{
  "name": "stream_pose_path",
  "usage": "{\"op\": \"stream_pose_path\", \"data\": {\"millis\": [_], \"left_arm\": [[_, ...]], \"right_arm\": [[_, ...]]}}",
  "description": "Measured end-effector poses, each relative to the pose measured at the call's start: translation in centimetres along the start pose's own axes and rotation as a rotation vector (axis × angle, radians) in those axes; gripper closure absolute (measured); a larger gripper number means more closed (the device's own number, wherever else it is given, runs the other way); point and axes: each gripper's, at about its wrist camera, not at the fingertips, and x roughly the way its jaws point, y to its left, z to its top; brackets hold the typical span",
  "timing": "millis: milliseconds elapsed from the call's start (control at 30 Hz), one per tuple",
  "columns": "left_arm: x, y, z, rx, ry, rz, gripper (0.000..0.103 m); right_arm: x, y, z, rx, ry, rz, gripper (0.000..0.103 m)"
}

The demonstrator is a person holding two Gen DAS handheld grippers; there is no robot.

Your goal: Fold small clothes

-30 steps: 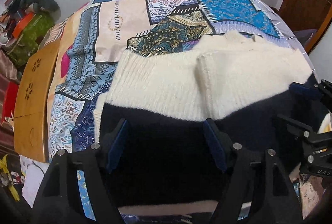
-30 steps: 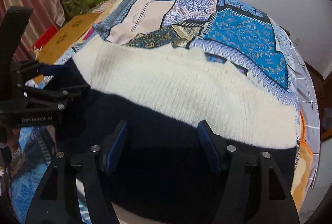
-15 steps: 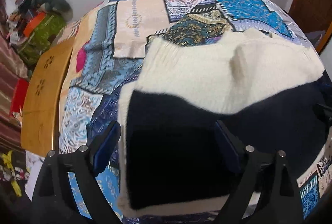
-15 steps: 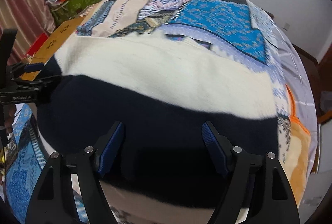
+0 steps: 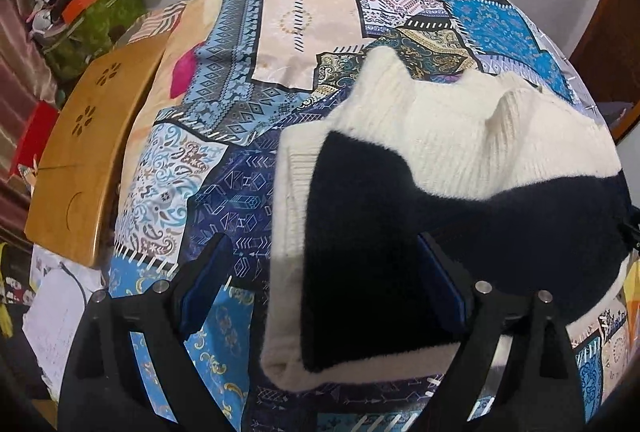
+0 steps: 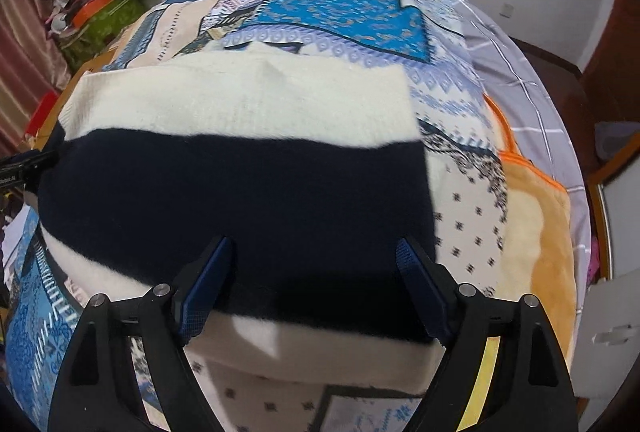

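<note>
Our left claw (image 5: 320, 288) stands apart and our right claw (image 6: 312, 284) is opening, both gripping nothing. The folded sweater (image 6: 240, 171) lies on the bed's quilt (image 5: 224, 119), from 12 to 3 o'clock. A pad may catch the knit and undo the fold.

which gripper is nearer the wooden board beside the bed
Left. The left gripper hangs over the sweater's edge on the wooden board side; the right gripper is over its opposite edge.

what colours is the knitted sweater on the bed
The folded knitted sweater is cream white with a wide dark navy band across it, clearest in the right wrist view.
</note>
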Motion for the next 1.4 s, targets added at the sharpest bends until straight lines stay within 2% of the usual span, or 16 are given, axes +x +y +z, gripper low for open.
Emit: {"op": "stream_pose_path", "data": {"millis": [367, 567, 867, 1033, 1167, 1400], "left_arm": [[-2.8, 0.3, -1.1, -0.005, -0.029, 0.046, 0.012], [-5.9, 0.8, -2.3, -0.050, -0.075, 0.012, 0.012], [-9.4, 1.8, -4.1, -0.167, -0.129, -0.092, 0.012], [-8.6, 1.5, -5.5, -0.196, -0.083, -0.143, 0.012], [-6.9, 1.4, -6.5, -0.221, -0.022, -0.180, 0.012], [-3.6, 2.2, -7.0, -0.352, 0.098, -0.350, 0.012]], "right_arm": [[-2.5, 0.3, -0.4, -0.016, -0.017, -0.051, 0.021], [-5.5, 2.0, 0.1, -0.032, -0.088, -0.033, 0.021], [-9.1, 6.9, 0.7, -0.119, -0.197, 0.003, 0.021], [-8.3, 9.3, 0.8, -0.153, -0.200, 0.040, 0.021], [-6.2, 11.2, 0.8, -0.184, -0.166, 0.053, 0.021], [-1.7, 12.7, 0.6, -0.233, -0.072, 0.041, 0.021]]}}
